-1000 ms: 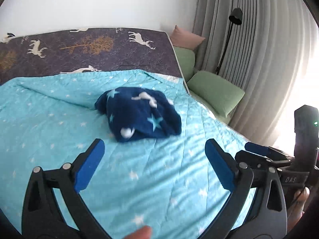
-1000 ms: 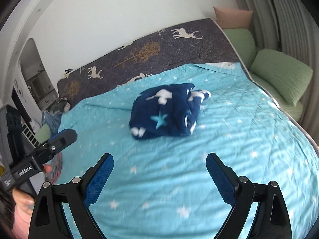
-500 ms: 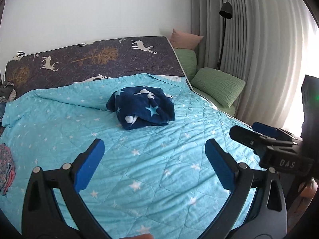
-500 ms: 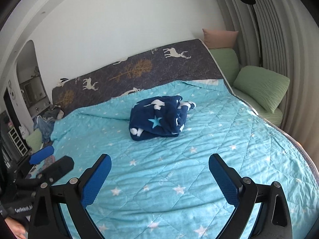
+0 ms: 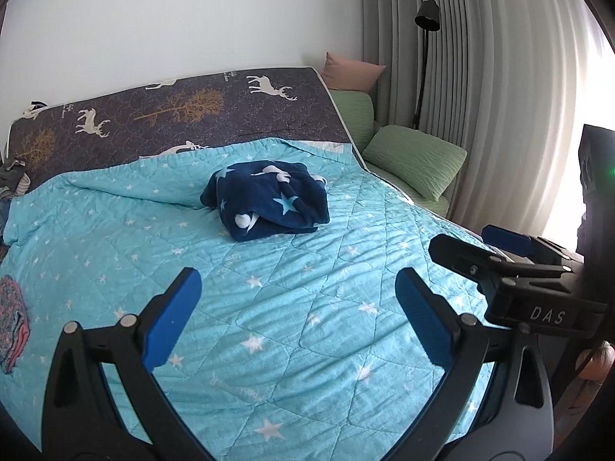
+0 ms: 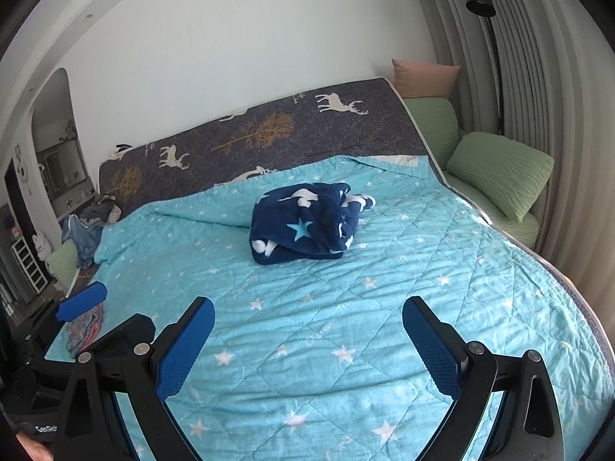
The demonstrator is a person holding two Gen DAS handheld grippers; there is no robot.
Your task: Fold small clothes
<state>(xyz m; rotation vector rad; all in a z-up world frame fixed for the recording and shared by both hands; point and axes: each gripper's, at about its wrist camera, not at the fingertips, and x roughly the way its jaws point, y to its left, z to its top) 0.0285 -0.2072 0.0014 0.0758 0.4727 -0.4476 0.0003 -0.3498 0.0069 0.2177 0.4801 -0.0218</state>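
Looking along the left gripper [image 5: 298, 320]: two blue-padded fingers [image 5: 171, 326] spread wide, nothing between them, held over the near part of the bed [image 5: 307, 345]. One navy fleece garment [image 5: 269, 205] with white and light-blue star shapes lies bunched in a loose heap toward the far middle of the turquoise star-print quilt, well apart from the fingers. One dark deer-print mattress edge [image 5: 173, 115] runs along the far side against the wall. Two green pillows [image 5: 415, 159] and one pink cushion [image 5: 351, 71] sit at far right; one black floor lamp [image 5: 424, 57] stands before the grey curtain [image 5: 499, 96]. One multicoloured folded cloth [image 5: 11, 322] lies at the left edge of the bed. The right gripper [image 5: 499, 253] enters at right, side-on; its opening cannot be judged from this view.

Right wrist view: right gripper [image 6: 309, 340] with two fingers [image 6: 184, 349] spread wide, empty, over the near quilt. Same single navy garment [image 6: 303, 226] in the far middle of the bed, crumpled, resting on the quilt, not touched by either tool. The left gripper [image 6: 92, 315] shows at near left, one blue pad visible beside the multicoloured cloth. One pile of loose clothes [image 6: 92, 219] sits at the far left corner. Two green pillows, one pink cushion and one lamp again at far right.
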